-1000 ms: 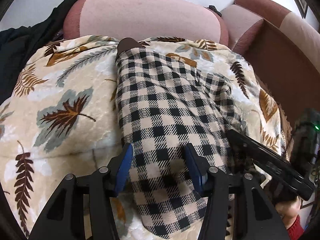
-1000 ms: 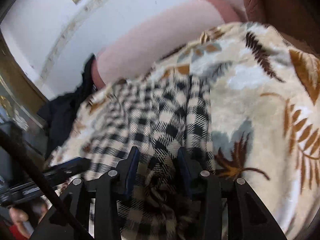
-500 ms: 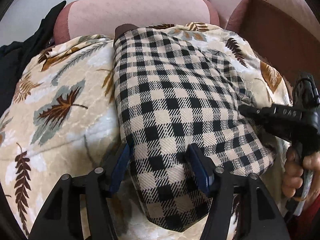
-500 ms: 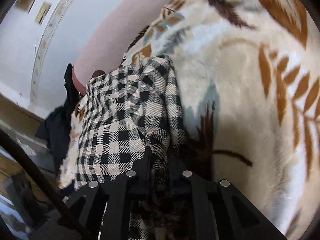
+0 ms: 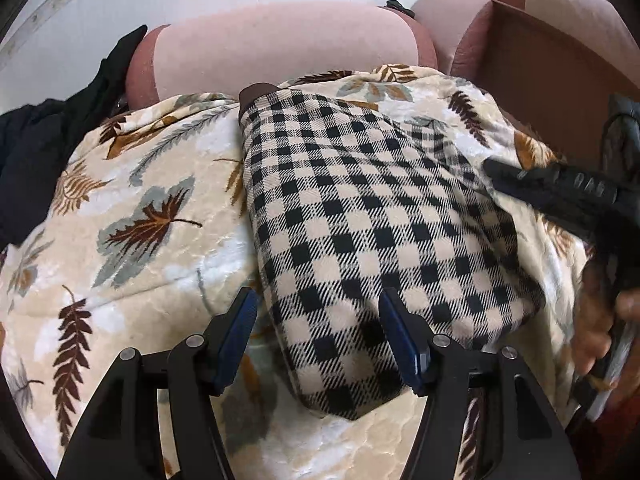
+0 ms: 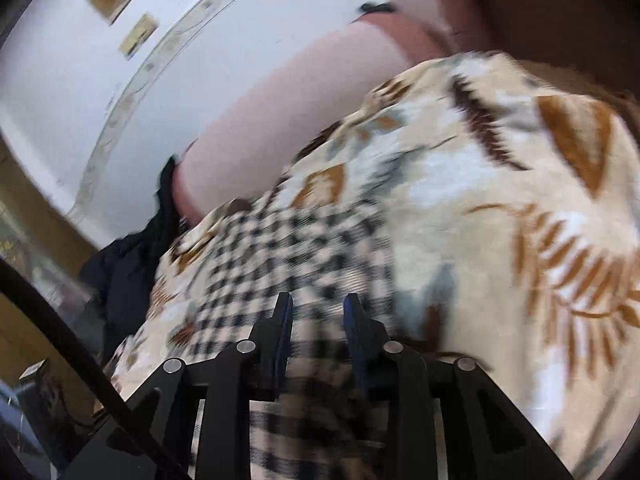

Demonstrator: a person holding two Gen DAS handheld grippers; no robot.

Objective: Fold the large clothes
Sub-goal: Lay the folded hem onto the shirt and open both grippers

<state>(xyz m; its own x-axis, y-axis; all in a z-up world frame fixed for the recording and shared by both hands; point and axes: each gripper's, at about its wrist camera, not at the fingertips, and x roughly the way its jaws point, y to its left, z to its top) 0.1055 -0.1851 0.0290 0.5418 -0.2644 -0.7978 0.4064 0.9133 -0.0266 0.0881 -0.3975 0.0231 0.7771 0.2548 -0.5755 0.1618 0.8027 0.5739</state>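
I have the checked garment lying lengthwise on the leaf-print blanket that covers the sofa, folded into a long narrow strip with its brown collar end pointing toward the backrest. The blanket gives me a broad, soft surface, so the cloth lies flat enough to fold.

My left gripper hangs over the near end of the strip with its blue-padded fingers spread wide, one on each side of the cloth and holding nothing. I keep it there, I think, so it can close on that near edge for the next fold.

My right gripper sits at the strip's right edge, low over the fabric. Its fingers stand apart with checked cloth visible between them, yet that view is blurred, so I cannot tell whether they grip anything. From the left camera, its black body lies across the right side of the garment.

A dark garment is piled at the left end of the sofa, apart from my work.
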